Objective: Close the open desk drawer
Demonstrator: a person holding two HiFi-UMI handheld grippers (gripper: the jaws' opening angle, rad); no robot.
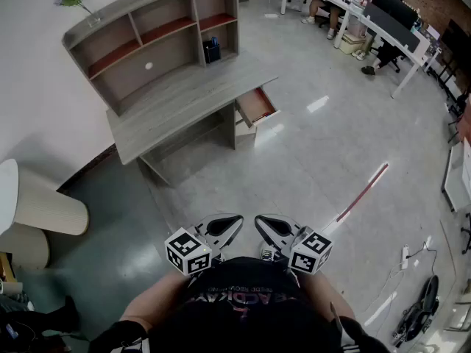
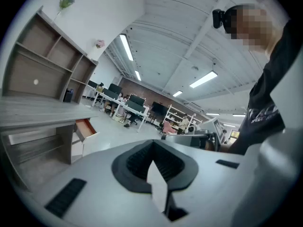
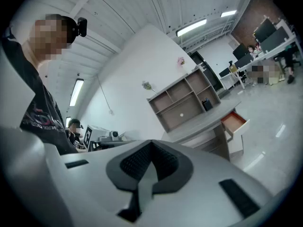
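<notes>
Holding left gripper point(image 1: 229, 225) and right gripper point(image 1: 266, 228) side by side just ahead of the torso, both with jaws pressed together on nothing. Seeing the drawer point(image 1: 257, 106) pulled out at the picture-right end of the desk point(image 1: 184, 101), well apart from both grippers, reddish-brown inside exposed. Spotting a dark item point(image 1: 212, 51) in the lower right cubby of the hutch point(image 1: 147, 39). Can't read the shirt print point(image 1: 243, 298). Finding only square markers on the cubes point(image 1: 188, 252).
</notes>
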